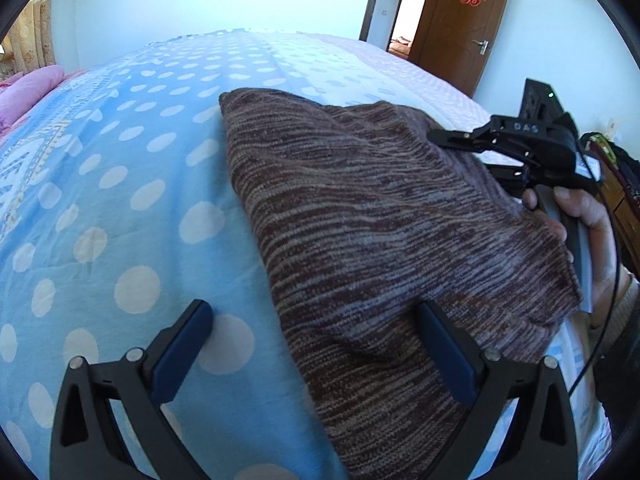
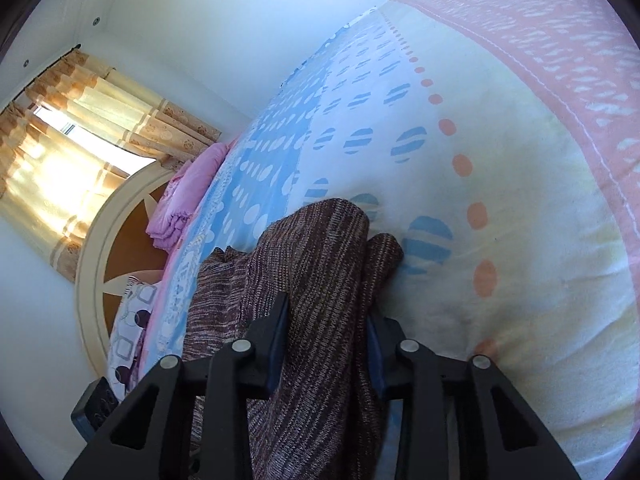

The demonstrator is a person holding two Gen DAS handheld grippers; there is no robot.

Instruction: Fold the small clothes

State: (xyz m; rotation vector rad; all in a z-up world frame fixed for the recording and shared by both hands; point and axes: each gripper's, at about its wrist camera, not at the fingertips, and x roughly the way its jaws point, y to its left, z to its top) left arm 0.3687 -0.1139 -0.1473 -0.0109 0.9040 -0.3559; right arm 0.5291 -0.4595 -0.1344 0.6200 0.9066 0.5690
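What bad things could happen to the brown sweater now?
1. The right gripper pinches a thick bunch of the brown sweater, so some layers might slip out when it lifts.
2. The left gripper is open with only one finger over the sweater's edge, so closing there may catch just a thin fold, or the bedsheet too.
3. Pulling with one side held could drag the sweater crooked.

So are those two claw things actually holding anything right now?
The right gripper pinches a bunched fold of the brown knitted garment near its edge. The left gripper holds nothing, jaws wide open.
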